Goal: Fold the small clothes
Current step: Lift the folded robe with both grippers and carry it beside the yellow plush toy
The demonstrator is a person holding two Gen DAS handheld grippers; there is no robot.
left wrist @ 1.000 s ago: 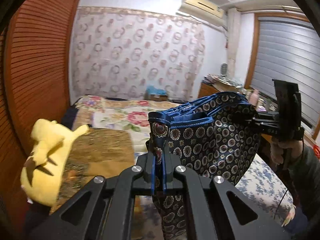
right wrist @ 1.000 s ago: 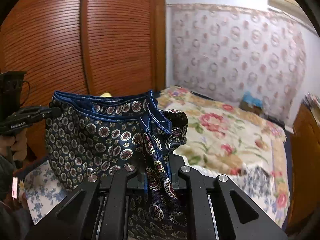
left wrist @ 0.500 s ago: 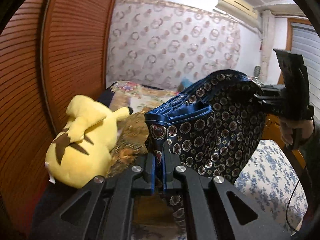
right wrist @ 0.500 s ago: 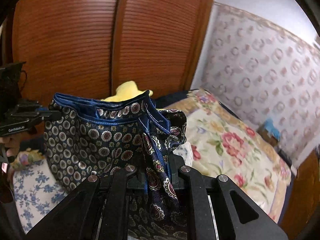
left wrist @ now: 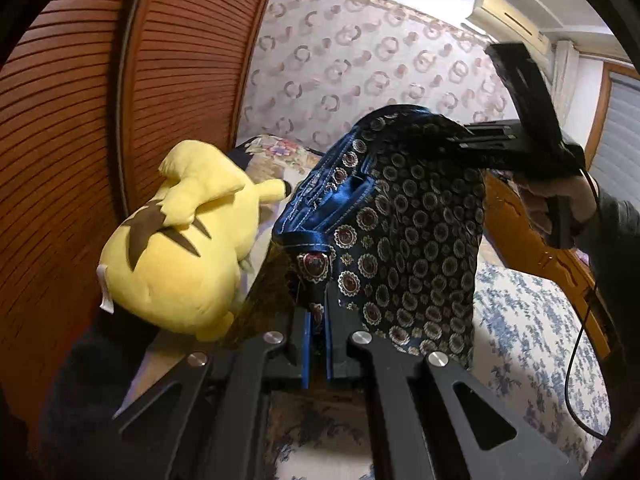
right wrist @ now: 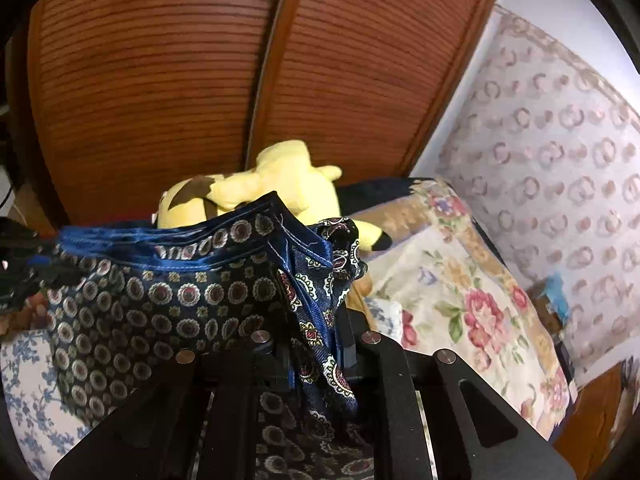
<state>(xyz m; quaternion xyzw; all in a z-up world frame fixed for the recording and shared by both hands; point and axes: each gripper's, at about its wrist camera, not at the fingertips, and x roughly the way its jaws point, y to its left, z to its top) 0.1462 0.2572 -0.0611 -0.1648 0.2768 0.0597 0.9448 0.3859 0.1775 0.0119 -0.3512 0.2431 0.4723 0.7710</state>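
Satin feel: patterned shorts [left wrist: 404, 236] look light, limp, slippery.
Hold: blue waistband [right wrist: 168, 240] corners.
Jaws: left gripper [left wrist: 318, 344] and right gripper [right wrist: 316, 344] each pinch the shorts.

A small garment of dark navy satin-like cloth [left wrist: 404, 240], printed all over with round medallions in cream, grey and dark red, is held up in the air, spread between two corners of its top edge. That edge carries a shiny, stitched royal-blue band [right wrist: 168, 246], pulled fairly taut and roughly level. Below it the cloth hangs loose and slightly bagged. At one held corner a bunched fold shows a paisley-like print [right wrist: 320, 320] and droops downward.
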